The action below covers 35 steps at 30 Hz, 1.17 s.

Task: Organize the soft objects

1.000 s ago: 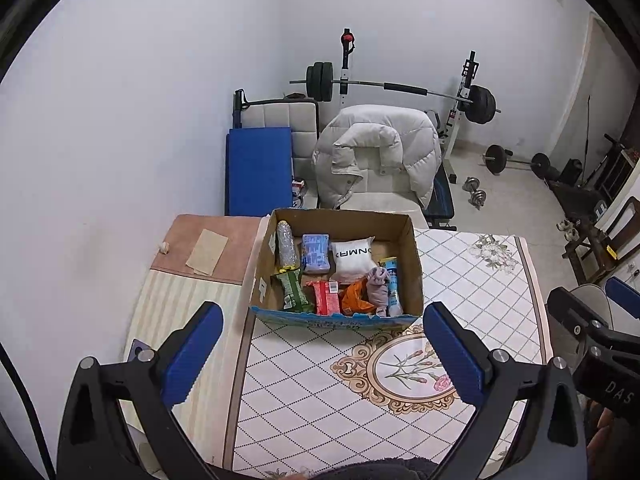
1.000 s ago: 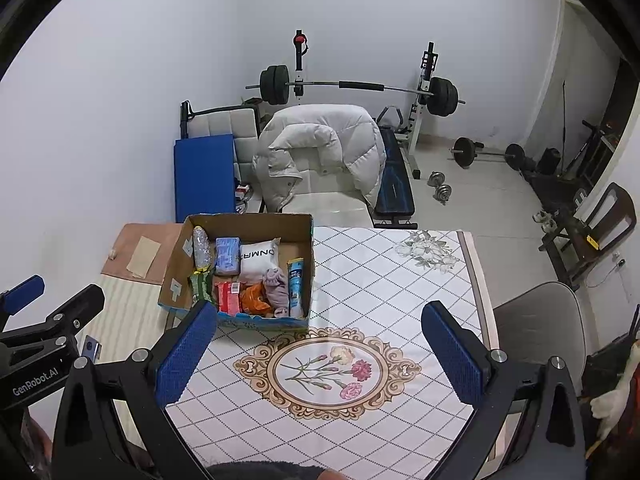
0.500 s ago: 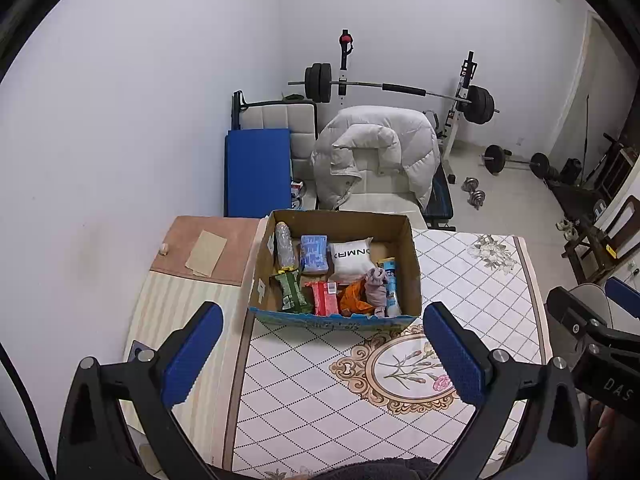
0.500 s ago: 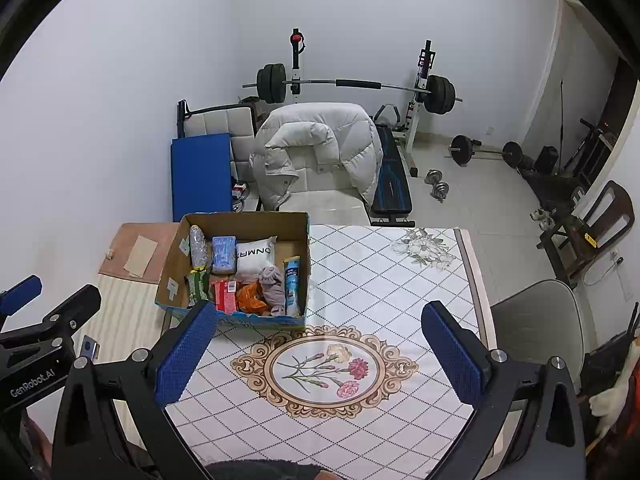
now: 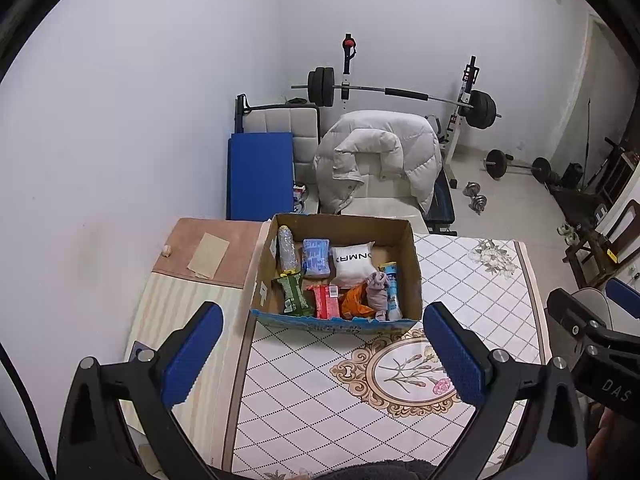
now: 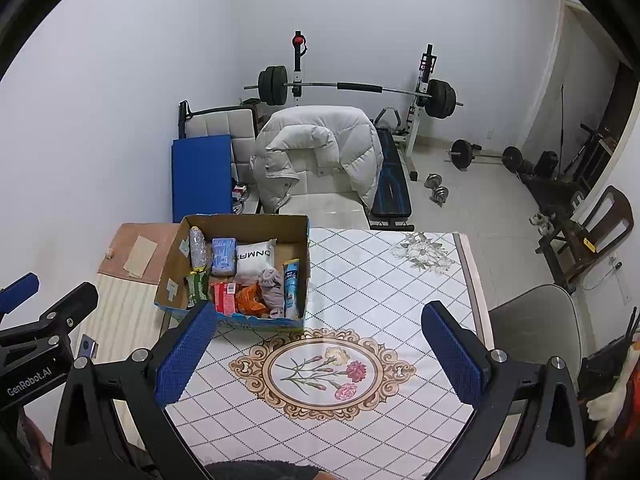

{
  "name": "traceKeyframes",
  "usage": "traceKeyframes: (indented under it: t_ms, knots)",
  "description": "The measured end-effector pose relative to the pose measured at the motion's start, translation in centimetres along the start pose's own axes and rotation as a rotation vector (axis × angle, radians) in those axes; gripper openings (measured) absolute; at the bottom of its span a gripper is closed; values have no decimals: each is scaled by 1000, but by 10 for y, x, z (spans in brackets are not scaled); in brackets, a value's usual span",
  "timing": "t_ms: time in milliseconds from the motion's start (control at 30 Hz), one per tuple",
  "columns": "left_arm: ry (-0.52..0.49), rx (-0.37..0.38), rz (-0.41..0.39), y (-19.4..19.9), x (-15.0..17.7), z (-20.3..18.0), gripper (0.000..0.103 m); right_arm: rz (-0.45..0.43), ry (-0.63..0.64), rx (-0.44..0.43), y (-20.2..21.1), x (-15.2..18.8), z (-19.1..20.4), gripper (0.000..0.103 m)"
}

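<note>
An open cardboard box point(image 5: 414, 256) point(image 6: 306, 248) stands on the table's far left part. Inside lie a white pillow pack point(image 5: 352, 260) point(image 6: 254, 258), a blue pack point(image 5: 316, 256), a clear bottle point(image 5: 287, 250), a green packet point(image 5: 294, 294), a red packet point(image 5: 326, 300), an orange wrapper point(image 5: 354, 304), a grey cloth point(image 5: 378, 290) point(image 6: 272, 288) and a blue tube point(image 5: 392, 288) point(image 6: 291, 284). My left gripper point(image 5: 320, 360) hangs open, high above the table in front of the box. My right gripper point(image 6: 320, 360) is open too, above the floral medallion point(image 6: 322, 372).
The table point(image 6: 400, 280) wears a diamond-pattern cloth, with a striped mat point(image 5: 176, 312) and a brown pad point(image 5: 208, 248) on its left. Behind it are a chair with a white puffer jacket point(image 5: 376, 160), a barbell rack point(image 5: 400, 94) and dumbbells. A grey chair point(image 6: 536, 328) stands right.
Both views have drifted slightly back and up; the box sits a little lower in the frames. Both grippers stay open and empty.
</note>
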<state>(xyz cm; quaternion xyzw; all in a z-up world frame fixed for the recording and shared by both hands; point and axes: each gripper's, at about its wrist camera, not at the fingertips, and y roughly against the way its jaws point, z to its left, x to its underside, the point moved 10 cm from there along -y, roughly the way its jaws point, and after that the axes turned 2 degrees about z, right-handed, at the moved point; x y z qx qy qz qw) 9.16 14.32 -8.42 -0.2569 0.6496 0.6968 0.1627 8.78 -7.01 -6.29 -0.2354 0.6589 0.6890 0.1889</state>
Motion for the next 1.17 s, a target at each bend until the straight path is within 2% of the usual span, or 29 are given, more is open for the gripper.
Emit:
traceKeyframes:
  t_ms: [1167]
  knots:
    - [8,21,-13,7,2,4,103,-9,15,-8,9,1,2,103]
